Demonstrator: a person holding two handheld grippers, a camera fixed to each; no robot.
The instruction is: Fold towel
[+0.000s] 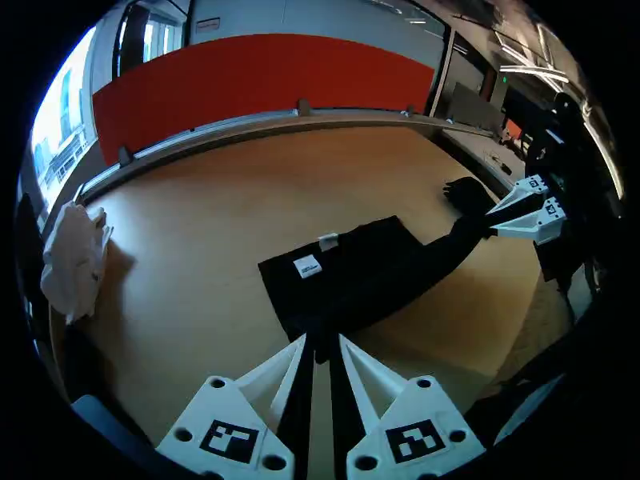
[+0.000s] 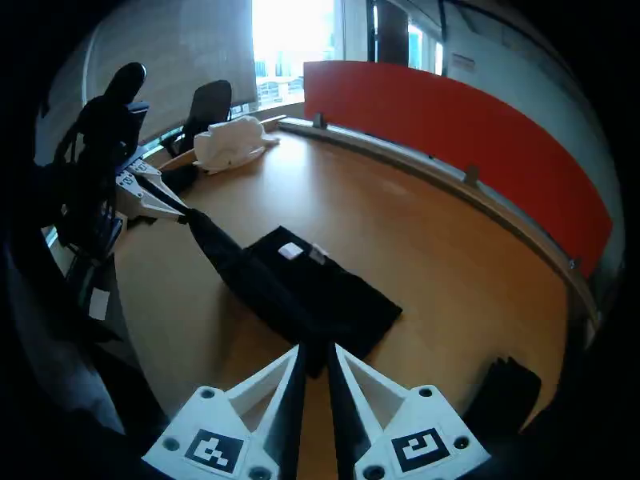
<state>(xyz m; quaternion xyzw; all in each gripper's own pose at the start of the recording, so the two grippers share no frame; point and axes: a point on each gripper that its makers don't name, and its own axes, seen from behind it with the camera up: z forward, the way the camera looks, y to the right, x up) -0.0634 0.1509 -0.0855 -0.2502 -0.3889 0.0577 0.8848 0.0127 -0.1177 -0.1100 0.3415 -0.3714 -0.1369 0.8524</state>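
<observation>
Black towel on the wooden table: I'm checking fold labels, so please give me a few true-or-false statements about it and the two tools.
1. The black towel lies partly on the wooden table. True.
2. The left tool is open and clear of the towel. False: its fingers are closed on the towel's edge.
3. The right tool also grips the towel. True.
4. The crumpled white cloth lies on top of the towel. False: it sits apart from it, near the table's edge.
5. The panel behind the table is blue. False: it is a red panel.
</observation>
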